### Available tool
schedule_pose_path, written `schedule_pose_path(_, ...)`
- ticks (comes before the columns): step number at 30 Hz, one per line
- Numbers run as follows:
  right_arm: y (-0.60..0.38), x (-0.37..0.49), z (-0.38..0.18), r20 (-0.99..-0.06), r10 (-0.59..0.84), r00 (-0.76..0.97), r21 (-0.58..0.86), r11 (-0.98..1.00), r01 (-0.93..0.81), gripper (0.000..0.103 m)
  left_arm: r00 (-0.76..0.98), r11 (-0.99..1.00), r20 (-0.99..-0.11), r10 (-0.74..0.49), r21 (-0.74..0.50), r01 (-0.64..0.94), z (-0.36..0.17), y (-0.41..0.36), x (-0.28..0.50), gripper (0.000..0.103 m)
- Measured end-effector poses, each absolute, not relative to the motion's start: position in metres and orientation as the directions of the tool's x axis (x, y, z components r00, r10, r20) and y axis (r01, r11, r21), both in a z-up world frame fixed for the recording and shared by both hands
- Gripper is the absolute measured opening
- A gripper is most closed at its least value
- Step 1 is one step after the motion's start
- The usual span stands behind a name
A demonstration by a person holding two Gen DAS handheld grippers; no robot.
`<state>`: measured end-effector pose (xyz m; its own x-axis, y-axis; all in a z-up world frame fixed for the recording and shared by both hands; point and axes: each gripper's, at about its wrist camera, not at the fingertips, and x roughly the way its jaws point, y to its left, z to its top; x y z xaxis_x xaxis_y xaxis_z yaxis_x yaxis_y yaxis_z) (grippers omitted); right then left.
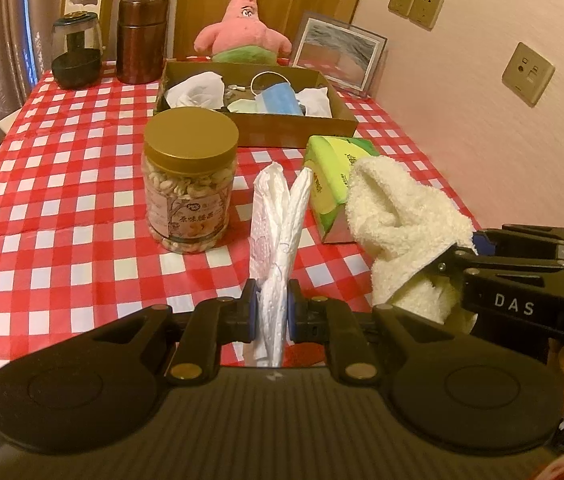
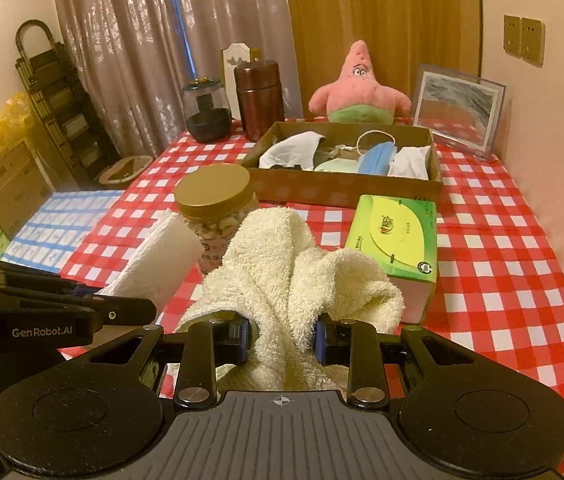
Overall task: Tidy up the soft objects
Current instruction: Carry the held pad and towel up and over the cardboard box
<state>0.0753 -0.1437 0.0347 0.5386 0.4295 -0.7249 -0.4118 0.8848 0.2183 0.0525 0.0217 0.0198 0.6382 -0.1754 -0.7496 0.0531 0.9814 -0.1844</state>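
Note:
My left gripper (image 1: 273, 312) is shut on a folded white tissue (image 1: 277, 232) that stands up between its blue pads, above the checked tablecloth. My right gripper (image 2: 282, 340) is shut on a cream terry towel (image 2: 282, 264), which bunches up over its fingers; in the left wrist view the same towel (image 1: 398, 216) hangs at the right, and in the right wrist view the tissue (image 2: 161, 256) shows at the left. A brown cardboard box (image 1: 265, 130) farther back holds white tissues, a blue face mask (image 1: 277, 102) and small items.
A nut jar with a gold lid (image 1: 189, 176) stands left of centre and a green tissue pack (image 1: 334, 184) lies on the right. A pink star plush (image 1: 243, 24), a brown canister (image 1: 139, 38), a glass jar (image 1: 75, 54) and a framed picture (image 1: 338, 50) line the far edge.

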Motion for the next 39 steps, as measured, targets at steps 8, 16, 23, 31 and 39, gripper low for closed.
schedule_pose_path(8,-0.149,0.084,0.043,-0.722,0.415,0.553,0.2,0.891,-0.408,0.03,0.642,0.982,-0.746,-0.179,-0.173,0.073,0.021,0.02,0.067,0.012)
schedule_pose_path(16,-0.156,0.11,0.056,-0.709,0.419,0.567,0.191,0.888,-0.417,0.03,0.657,0.979,-0.726,-0.203,-0.166,0.119,0.041,0.021,0.097,0.012)
schedule_pose_path(23,-0.166,0.144,0.067,-0.706,0.423,0.569,0.194,0.887,-0.419,0.03,0.668,0.975,-0.711,-0.22,-0.167,0.144,0.06,0.026,0.128,0.012)
schedule_pose_path(31,-0.172,0.184,0.078,-0.706,0.444,0.552,0.197,0.871,-0.449,0.03,0.66,0.975,-0.717,-0.224,-0.174,0.141,0.076,0.031,0.174,0.012)
schedule_pose_path(39,-0.172,0.231,0.086,-0.718,0.463,0.52,0.194,0.85,-0.49,0.03,0.65,0.977,-0.73,-0.212,-0.143,0.158,0.087,0.031,0.225,0.012)
